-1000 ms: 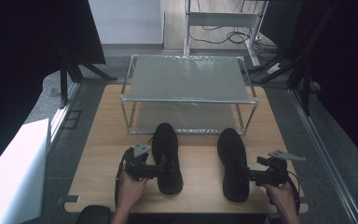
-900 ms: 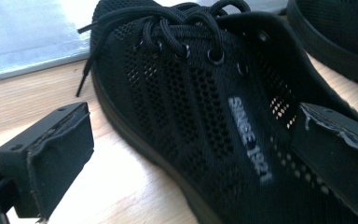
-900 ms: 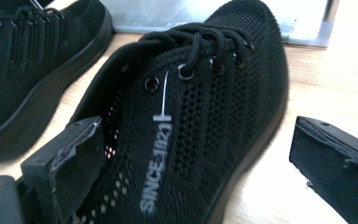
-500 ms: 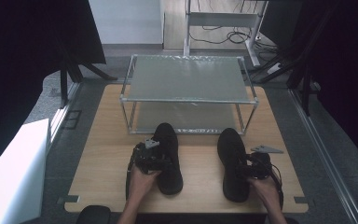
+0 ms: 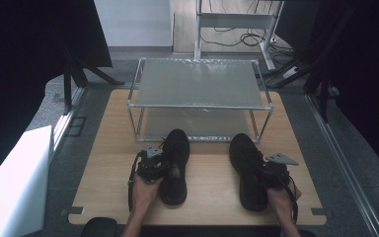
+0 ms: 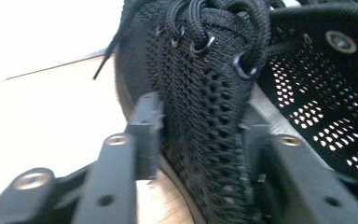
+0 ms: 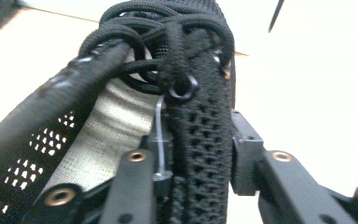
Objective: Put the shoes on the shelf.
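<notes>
- My left tool [image 5: 162, 164] has just been closing, and in the left gripper view its jaws stand either side of the outer knit wall of the left black mesh lace-up shoe [image 5: 174, 165], one outside and one inside the collar, pads pressed against the fabric.
- My right tool [image 5: 268, 174] has just been closing too; the right gripper view has it clamped the same way on the side wall of the right black mesh lace-up shoe [image 5: 248, 170], just below the last eyelet.
- Both shoes lie on the pale wooden tabletop [image 5: 207, 170], toes pointing away from me, well apart from each other, just in front of the metal-framed two-tier rack with frosted shelves [image 5: 200, 84].
- As I judge it, the job is to put the pair onto that rack. The reach and the grasp look done; the lift, the carry and the placing are all left. Both soles look flat on the wood, and both shelves look bare.
- The high view gives me the layout: the rack's position, the gap between the shoes, my hands at the near edge. It cannot tell me whether the pads bite, since the tools are dark shapes against dark shoes.
- The gripper views settle that: the left one shows the laces [image 6: 214, 18], the metal eyelets and the perforated lining; the right one shows a pale woven insole [image 7: 116, 135] inside the shoe. Neither shows the rack.
</notes>
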`<state>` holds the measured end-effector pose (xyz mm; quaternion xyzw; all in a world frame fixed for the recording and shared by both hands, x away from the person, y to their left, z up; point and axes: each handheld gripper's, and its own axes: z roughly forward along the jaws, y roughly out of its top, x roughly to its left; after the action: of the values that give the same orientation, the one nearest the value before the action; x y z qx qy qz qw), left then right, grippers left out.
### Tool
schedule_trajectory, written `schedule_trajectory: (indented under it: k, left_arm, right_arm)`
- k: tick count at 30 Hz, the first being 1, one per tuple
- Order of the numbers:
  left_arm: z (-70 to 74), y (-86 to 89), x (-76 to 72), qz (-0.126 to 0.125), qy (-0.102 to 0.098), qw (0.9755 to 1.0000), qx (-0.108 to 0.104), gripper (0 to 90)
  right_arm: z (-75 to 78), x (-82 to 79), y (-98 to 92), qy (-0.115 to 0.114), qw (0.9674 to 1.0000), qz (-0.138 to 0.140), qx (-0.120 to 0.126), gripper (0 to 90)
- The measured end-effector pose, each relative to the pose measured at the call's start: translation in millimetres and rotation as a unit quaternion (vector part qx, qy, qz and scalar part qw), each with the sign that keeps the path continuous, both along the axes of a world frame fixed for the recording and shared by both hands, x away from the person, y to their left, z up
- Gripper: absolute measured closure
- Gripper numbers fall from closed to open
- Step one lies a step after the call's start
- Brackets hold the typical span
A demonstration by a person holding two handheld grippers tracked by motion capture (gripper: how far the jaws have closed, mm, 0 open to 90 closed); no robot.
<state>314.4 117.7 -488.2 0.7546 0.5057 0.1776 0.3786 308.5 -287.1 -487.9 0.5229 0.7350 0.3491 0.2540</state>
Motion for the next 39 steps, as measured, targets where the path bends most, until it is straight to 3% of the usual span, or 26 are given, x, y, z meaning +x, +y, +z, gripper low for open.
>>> schedule_trajectory:
  k: [2, 3, 4, 5, 6, 7, 8, 12, 13, 14, 15, 16, 17, 18, 19, 20, 22, 23, 25, 26, 27, 30, 32, 34, 35, 39]
  left_arm:
    - [-0.3, 3.8, -1.3, 0.004, -0.002, 1.0000, -0.004, 73.6]
    - [-0.1, 9.6, -2.3, 0.009, -0.003, 0.9999, -0.012, 76.4]
    - [-0.1, 9.6, -2.3, 0.009, -0.003, 0.9999, -0.012, 78.0]
    - [-1.1, 17.9, -1.5, 0.012, 0.003, 0.9991, -0.040, 78.9]
    - [-2.0, 22.1, -0.9, 0.014, 0.006, 0.9984, -0.054, 79.7]
    - [-2.0, 22.1, -0.9, 0.014, 0.006, 0.9984, -0.054, 80.2]
    - [-3.2, 26.5, -0.2, 0.017, 0.009, 0.9974, -0.070, 80.2]
    - [-5.1, 34.2, 2.0, 0.015, 0.016, 0.9939, -0.108, 81.0]
    - [-3.7, 35.3, 1.9, 0.009, 0.014, 0.9924, -0.122, 81.3]
    - [-3.7, 35.3, 1.9, 0.009, 0.014, 0.9924, -0.122, 81.4]
    - [-0.6, 34.7, 1.0, 0.006, 0.010, 0.9921, -0.125, 81.4]
    - [-0.6, 34.7, 1.0, 0.006, 0.010, 0.9921, -0.125, 81.4]
    - [2.2, 34.7, 0.1, 0.007, 0.004, 0.9919, -0.127, 81.4]
    - [2.2, 34.7, 0.1, 0.007, 0.004, 0.9919, -0.127, 81.4]
    - [4.2, 36.9, 0.0, 0.004, 0.006, 0.9895, -0.144, 81.4]
    - [4.2, 36.9, 0.0, 0.004, 0.006, 0.9895, -0.144, 81.4]
    - [5.8, 39.0, -0.7, 0.002, 0.005, 0.9862, -0.166, 81.4]
    - [7.8, 39.8, -1.8, -0.001, 0.004, 0.9839, -0.179, 81.4]
    - [9.0, 39.8, -2.3, -0.003, 0.004, 0.9826, -0.186, 81.3]
    - [10.9, 39.6, -3.1, -0.005, 0.002, 0.9819, -0.190, 81.3]
    - [13.5, 38.8, -4.0, -0.009, 0.000, 0.9802, -0.198, 81.3]
    - [16.3, 38.0, -5.1, -0.013, -0.001, 0.9779, -0.209, 81.2]
    - [19.0, 36.7, -6.5, -0.016, -0.001, 0.9742, -0.225, 81.2]
    - [21.3, 35.9, -7.7, -0.021, -0.003, 0.9711, -0.238, 81.2]
    - [23.8, 34.6, -9.5, -0.026, -0.006, 0.9691, -0.245, 81.2]
    - [27.6, 32.7, -12.4, -0.030, -0.011, 0.9669, -0.253, 81.1]
  right_arm:
    - [0.3, -0.1, -3.2, 0.003, 0.9999, -0.004, 0.016, 74.2]
    - [0.5, 0.0, -8.2, 0.009, 0.9989, -0.013, 0.044, 75.2]
    - [0.5, 0.0, -8.2, 0.009, 0.9989, -0.013, 0.044, 75.2]
    - [0.5, 0.2, -15.2, 0.018, 0.9963, -0.022, 0.081, 75.9]
    - [0.2, 0.3, -19.1, 0.022, 0.9944, -0.026, 0.100, 76.2]
    - [-0.2, 0.5, -23.2, 0.026, 0.9925, -0.029, 0.116, 76.5]
    - [-0.2, 0.5, -23.2, 0.026, 0.9925, -0.029, 0.116, 76.5]
    - [-2.4, 1.0, -36.1, 0.038, 0.9821, -0.038, 0.181, 76.8]
    - [-3.3, 1.1, -41.5, 0.045, 0.9746, -0.040, 0.216, 76.8]
    - [-3.3, 1.1, -41.5, 0.045, 0.9746, -0.040, 0.216, 76.8]
    - [-2.2, 0.5, -44.2, 0.046, 0.9693, -0.039, 0.238, 76.8]
    - [-2.2, 0.5, -44.2, 0.046, 0.9693, -0.039, 0.238, 76.8]
    - [0.7, -0.7, -46.5, 0.043, 0.9635, -0.037, 0.262, 76.8]
    - [0.7, -0.7, -46.5, 0.043, 0.9635, -0.037, 0.262, 76.8]
    - [3.4, -1.6, -47.1, 0.040, 0.9597, -0.034, 0.276, 76.8]
    - [3.4, -1.6, -47.1, 0.040, 0.9597, -0.034, 0.276, 76.8]
    - [5.7, -2.2, -47.1, 0.038, 0.9571, -0.028, 0.286, 76.7]
    - [7.6, -2.3, -46.2, 0.038, 0.9537, -0.026, 0.297, 76.7]
    - [8.2, -2.1, -45.7, 0.039, 0.9529, -0.024, 0.300, 76.7]
    - [10.4, -1.3, -43.8, 0.046, 0.9494, -0.020, 0.310, 76.7]
    - [11.4, -1.4, -42.6, 0.048, 0.9481, -0.018, 0.314, 76.7]
    - [13.4, -1.4, -39.9, 0.046, 0.9468, -0.011, 0.318, 76.7]
    - [16.1, -1.5, -35.7, 0.043, 0.9460, -0.004, 0.321, 76.7]
    - [19.9, -1.9, -31.2, 0.042, 0.9436, 0.004, 0.328, 76.7]
    - [23.7, -2.2, -25.8, 0.040, 0.9402, 0.014, 0.338, 76.7]
    - [29.5, -2.7, -19.0, 0.036, 0.9368, 0.028, 0.347, 76.6]
